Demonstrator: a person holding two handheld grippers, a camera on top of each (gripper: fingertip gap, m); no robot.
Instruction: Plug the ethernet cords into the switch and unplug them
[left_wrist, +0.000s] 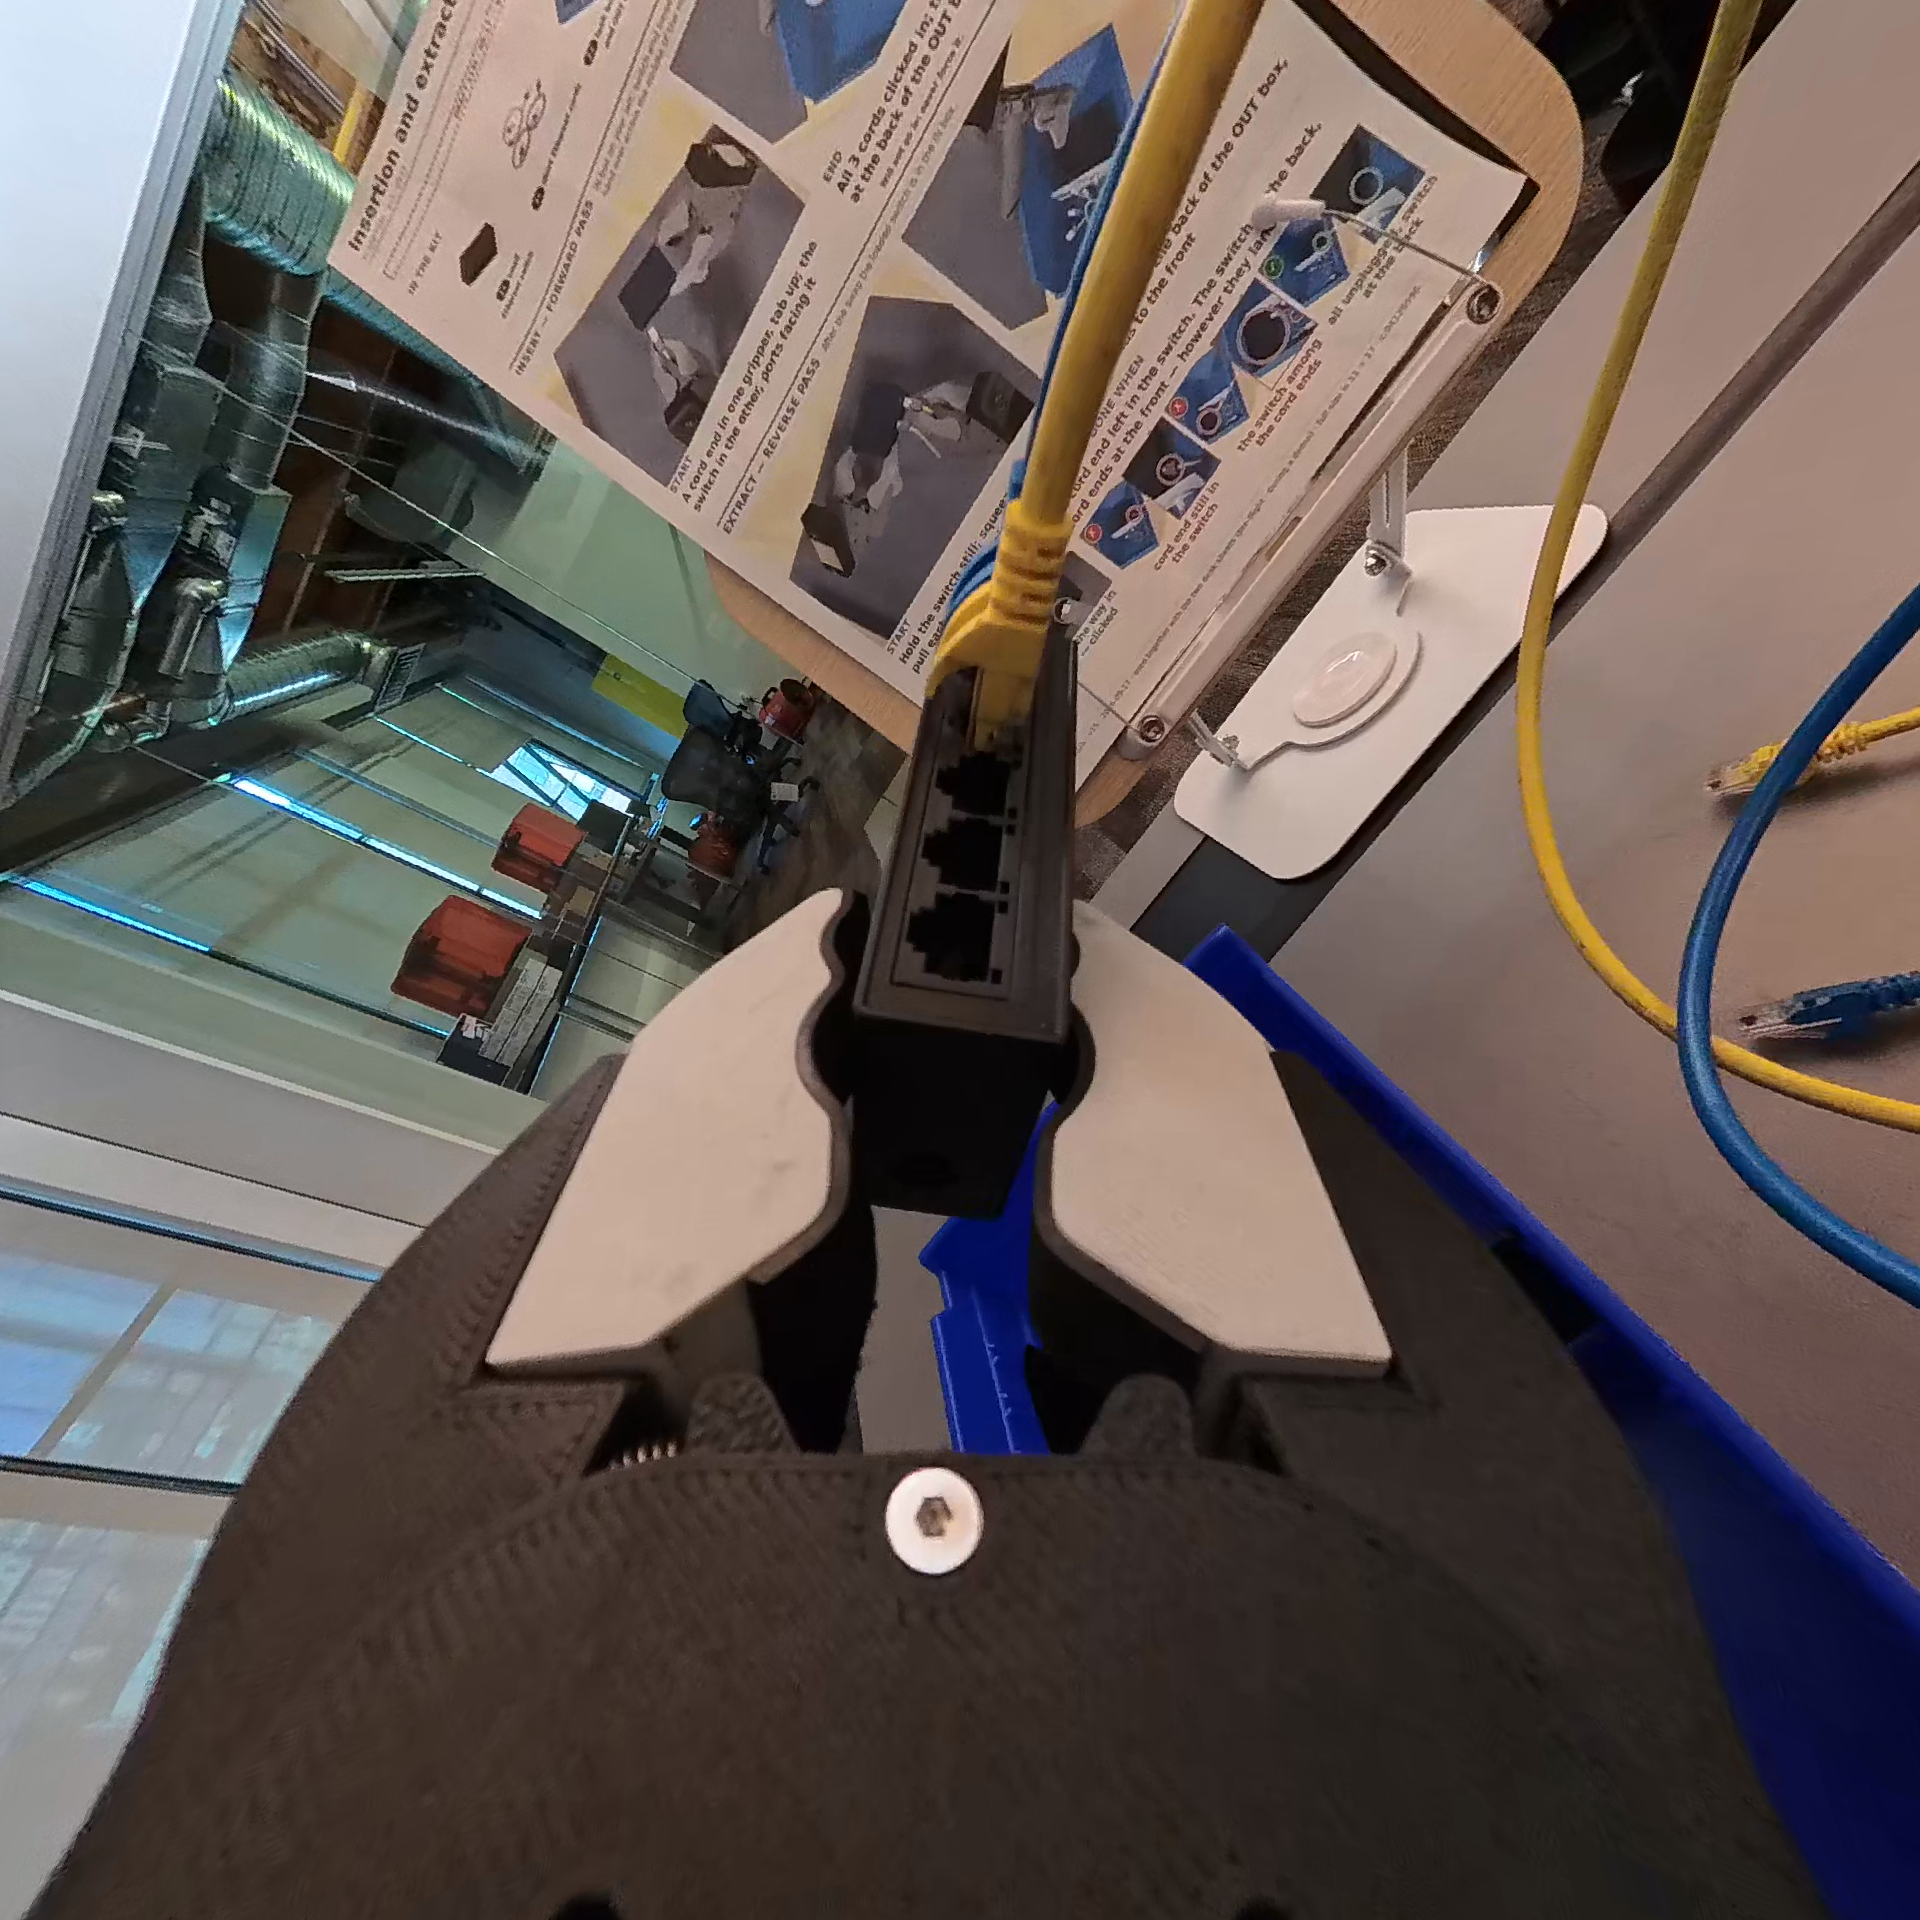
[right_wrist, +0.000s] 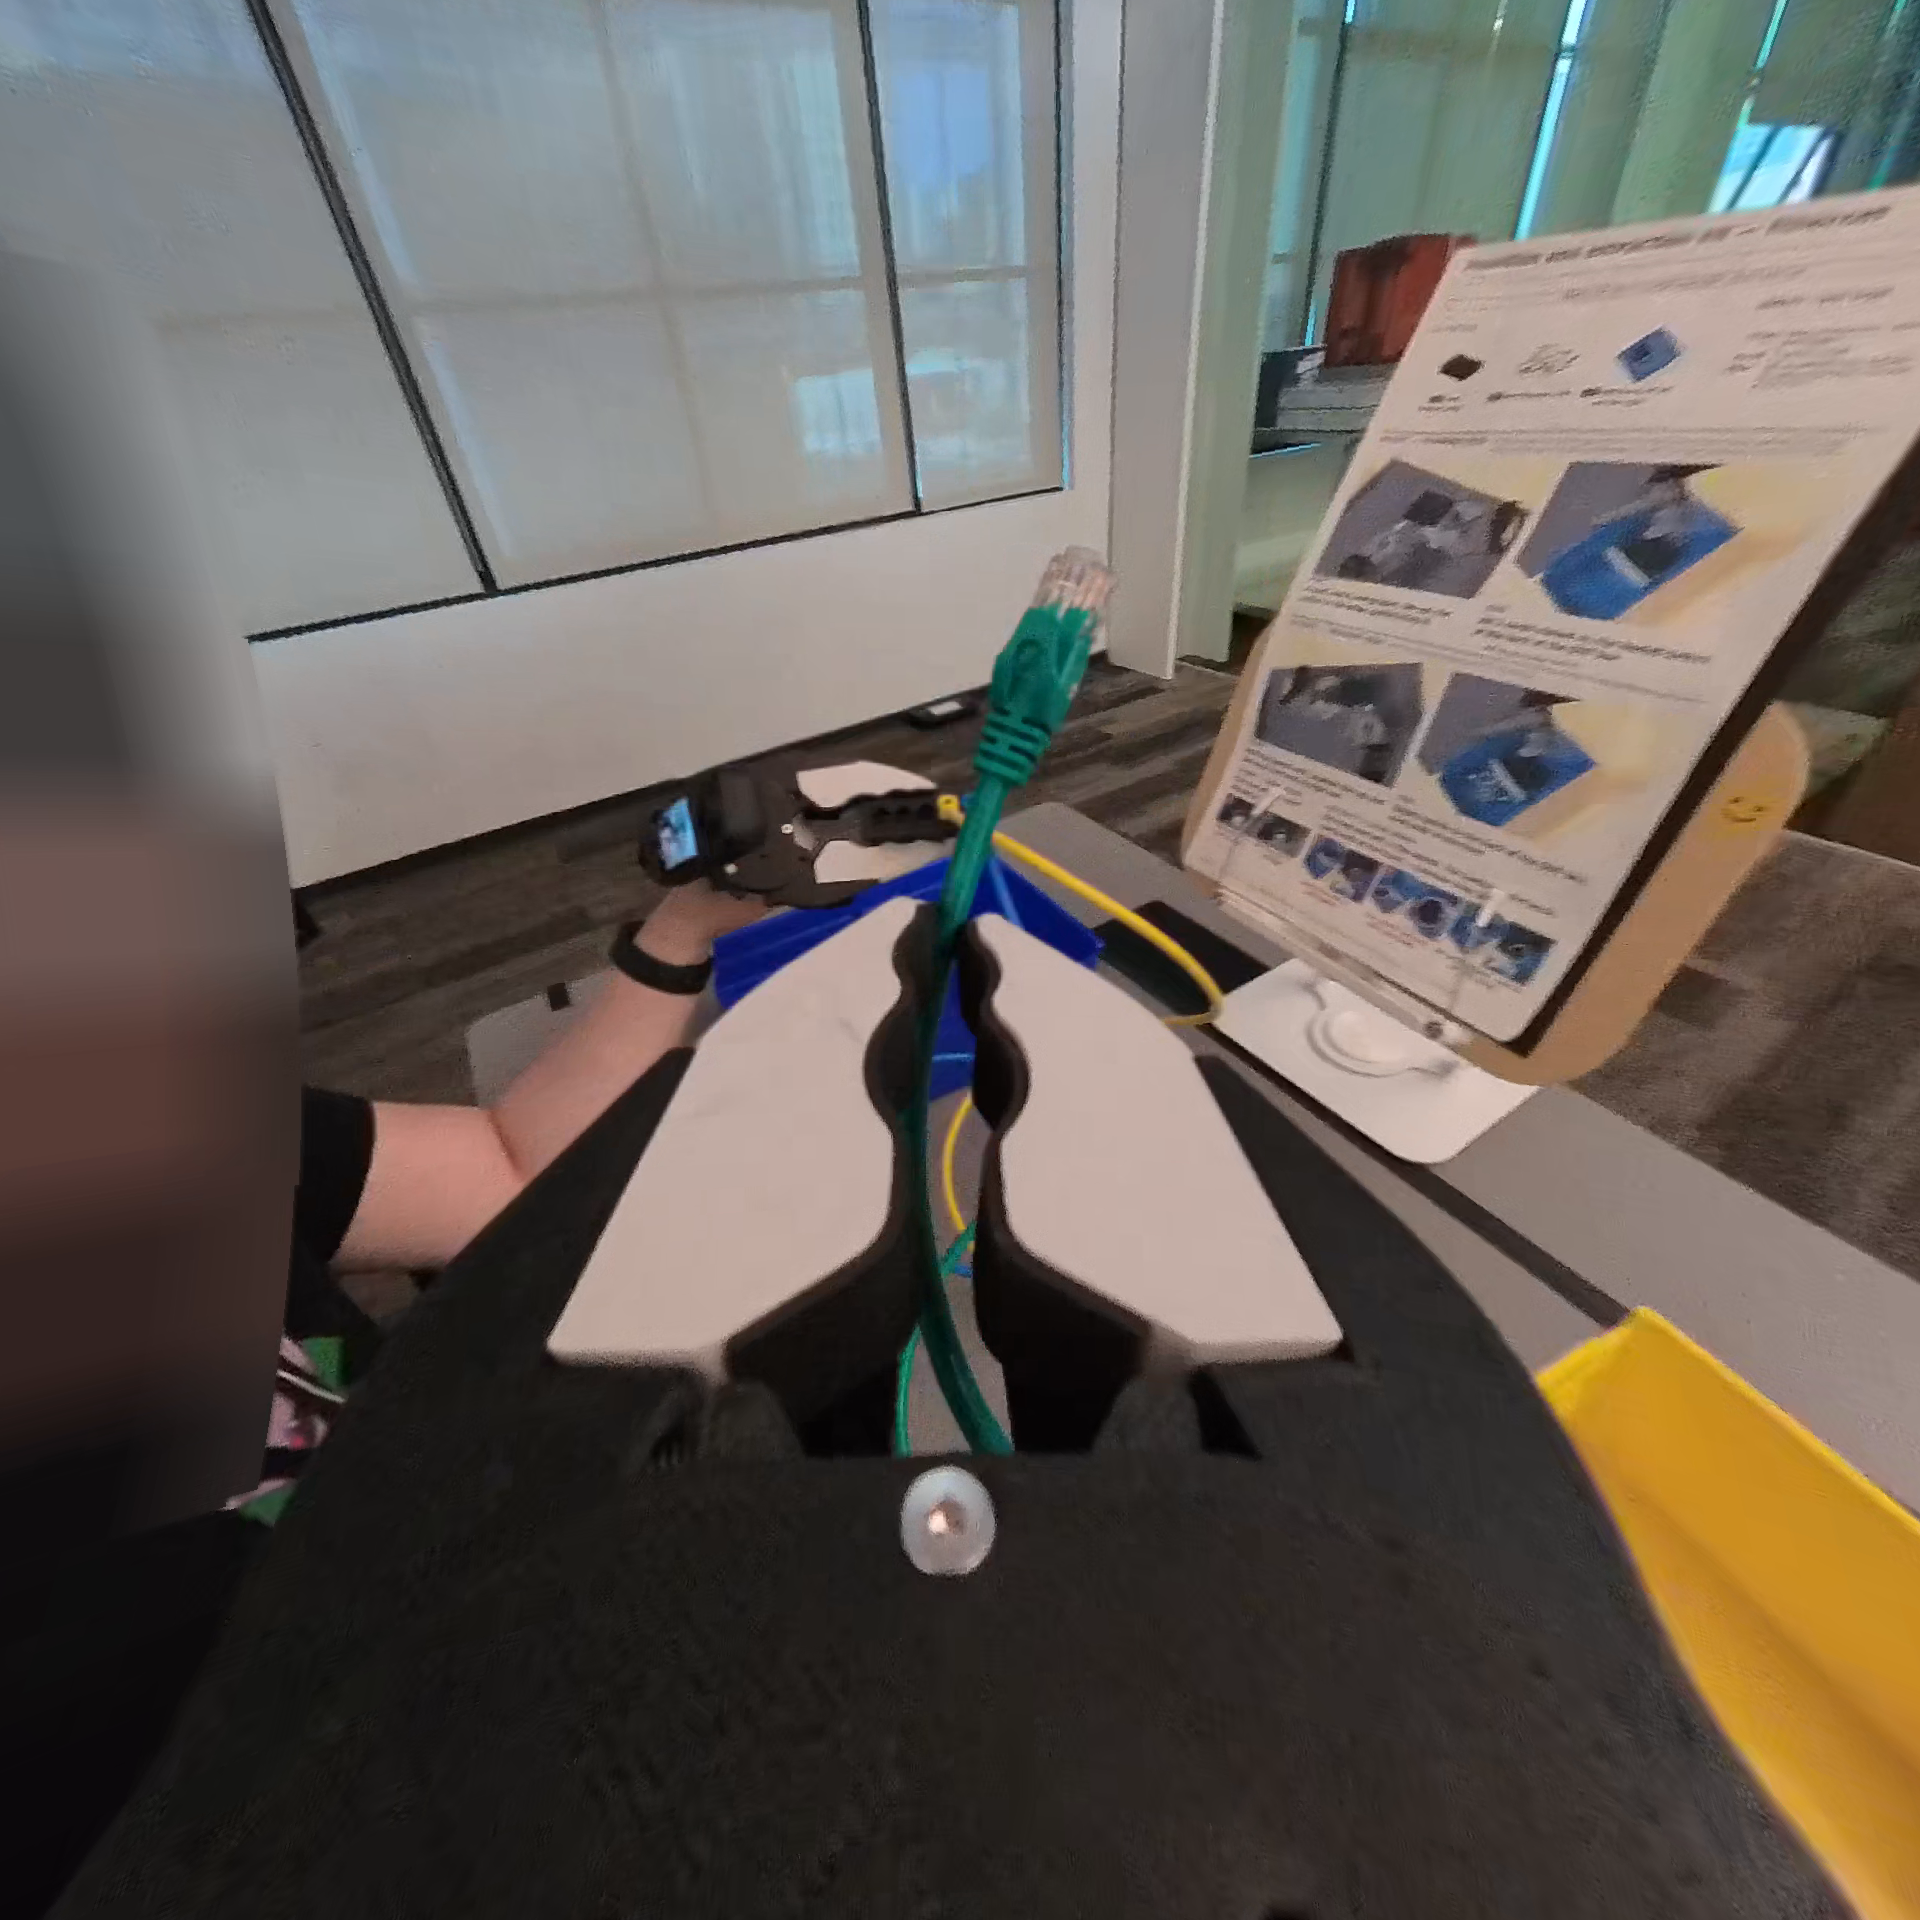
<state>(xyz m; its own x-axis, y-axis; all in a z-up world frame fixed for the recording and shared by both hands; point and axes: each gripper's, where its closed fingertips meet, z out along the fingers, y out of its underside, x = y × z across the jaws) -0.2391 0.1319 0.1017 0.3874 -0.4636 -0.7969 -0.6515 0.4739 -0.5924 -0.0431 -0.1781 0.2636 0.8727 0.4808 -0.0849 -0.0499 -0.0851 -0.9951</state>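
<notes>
Black switch sits pinched in your L tongs, yellow cord plugged at far port; R tongs pinch green cord, tail hidden below.

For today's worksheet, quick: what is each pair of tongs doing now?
Left tongs: shut on the black switch.
Right tongs: shut on the green cord.
</notes>
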